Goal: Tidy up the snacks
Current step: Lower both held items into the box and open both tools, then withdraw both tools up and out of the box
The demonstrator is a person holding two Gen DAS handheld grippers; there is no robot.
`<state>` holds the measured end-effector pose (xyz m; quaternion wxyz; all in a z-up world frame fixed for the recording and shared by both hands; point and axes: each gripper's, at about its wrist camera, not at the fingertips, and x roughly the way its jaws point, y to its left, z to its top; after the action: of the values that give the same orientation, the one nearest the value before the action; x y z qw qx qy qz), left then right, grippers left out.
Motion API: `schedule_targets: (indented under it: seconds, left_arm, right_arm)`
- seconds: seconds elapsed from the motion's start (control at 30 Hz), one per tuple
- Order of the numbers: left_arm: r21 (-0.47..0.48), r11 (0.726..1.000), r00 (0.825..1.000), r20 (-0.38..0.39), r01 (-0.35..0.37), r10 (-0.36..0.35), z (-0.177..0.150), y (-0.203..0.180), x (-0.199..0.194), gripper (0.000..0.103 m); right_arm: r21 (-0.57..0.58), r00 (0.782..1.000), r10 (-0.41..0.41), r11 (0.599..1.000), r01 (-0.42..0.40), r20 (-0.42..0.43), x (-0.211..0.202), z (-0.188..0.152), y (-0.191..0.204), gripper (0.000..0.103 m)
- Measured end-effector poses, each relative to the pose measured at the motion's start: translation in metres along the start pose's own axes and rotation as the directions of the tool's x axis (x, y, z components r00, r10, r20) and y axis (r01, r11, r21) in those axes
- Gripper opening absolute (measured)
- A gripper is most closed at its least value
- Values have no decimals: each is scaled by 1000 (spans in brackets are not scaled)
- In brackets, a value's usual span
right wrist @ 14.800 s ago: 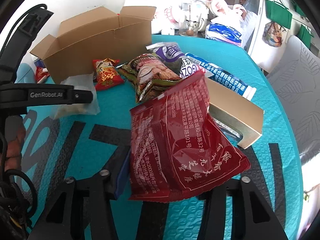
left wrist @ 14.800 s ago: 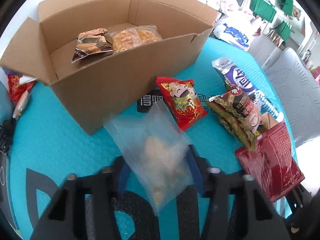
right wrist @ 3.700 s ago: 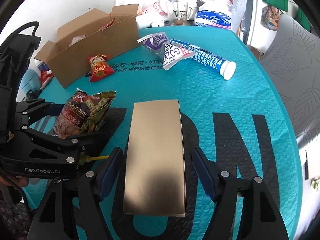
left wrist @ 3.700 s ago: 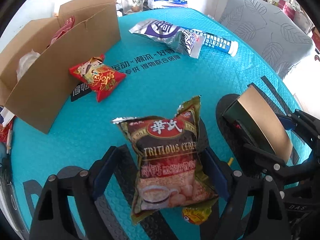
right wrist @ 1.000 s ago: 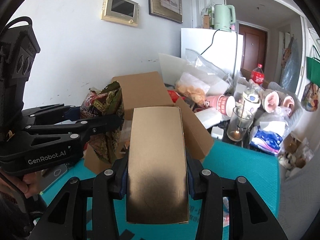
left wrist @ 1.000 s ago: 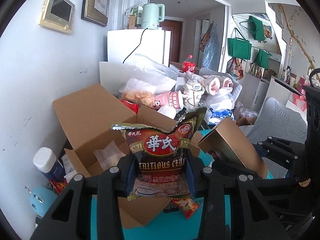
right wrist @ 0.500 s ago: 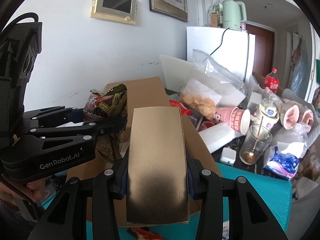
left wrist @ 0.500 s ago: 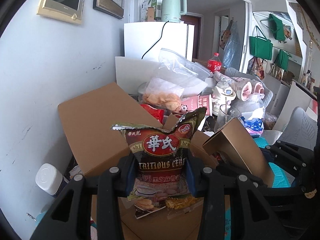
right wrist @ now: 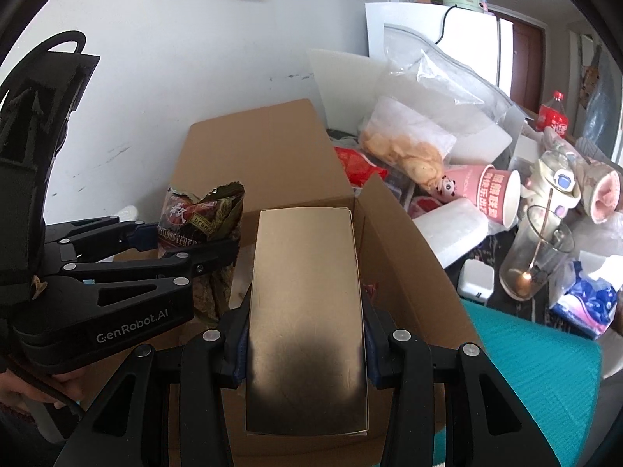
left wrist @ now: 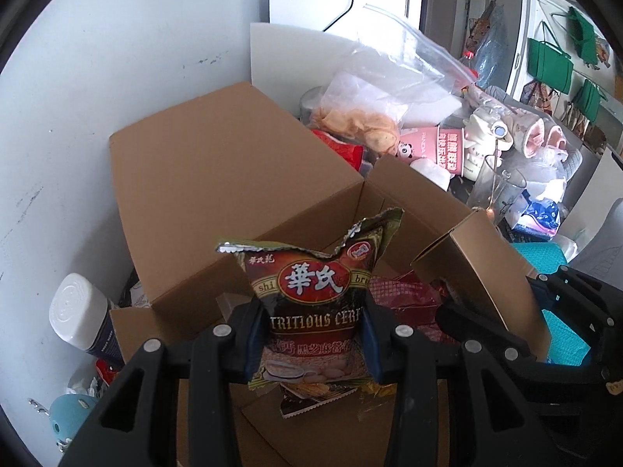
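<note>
Over the open brown cardboard box (left wrist: 241, 179), the left gripper (left wrist: 311, 334) is clamping a dark cereal packet (left wrist: 315, 303) (top torn), while the right gripper (right wrist: 305, 346) is gripping a flat gold carton (right wrist: 307, 311).

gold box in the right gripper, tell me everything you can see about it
The gold box is a flat, oblong carton of matte gold card with plain, unprinted faces and a thin seam at its far end. The right gripper is shut on it, blue pads pressing its long sides, with the far end pointing away and slightly down. It hangs over the open cardboard box, beside the cereal bag; nothing else visibly touches it.
</note>
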<state>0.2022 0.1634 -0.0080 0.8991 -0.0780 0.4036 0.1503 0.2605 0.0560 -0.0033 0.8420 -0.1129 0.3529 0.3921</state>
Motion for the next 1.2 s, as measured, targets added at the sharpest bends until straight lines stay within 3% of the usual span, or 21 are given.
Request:
schedule_targets:
  seconds: [0.4, 0.63, 0.83, 1.0, 1.2]
  left_arm:
    - [2, 998, 993, -101, -66, 66, -11, 6, 21, 40]
    - [-8, 996, 985, -154, -83, 81, -11, 8, 28, 41]
    - [3, 995, 984, -147, -102, 102, -9, 4, 24, 49]
    - [13, 995, 988, -110, -103, 104, -8, 0, 11, 59]
    - [24, 994, 993, -55, -104, 105, -4, -6, -11, 60]
  right_arm:
    - [15, 992, 0, 1000, 1, -125, 40, -13, 6, 45]
    - [7, 991, -23, 1000, 24, -135, 41, -14, 8, 47]
    - [21, 990, -37, 999, 40, -136, 35, -16, 7, 56]
    - [24, 990, -53, 998, 56, -129, 24, -16, 7, 57]
    - [16, 991, -92, 995, 94, -100, 0, -10, 6, 59]
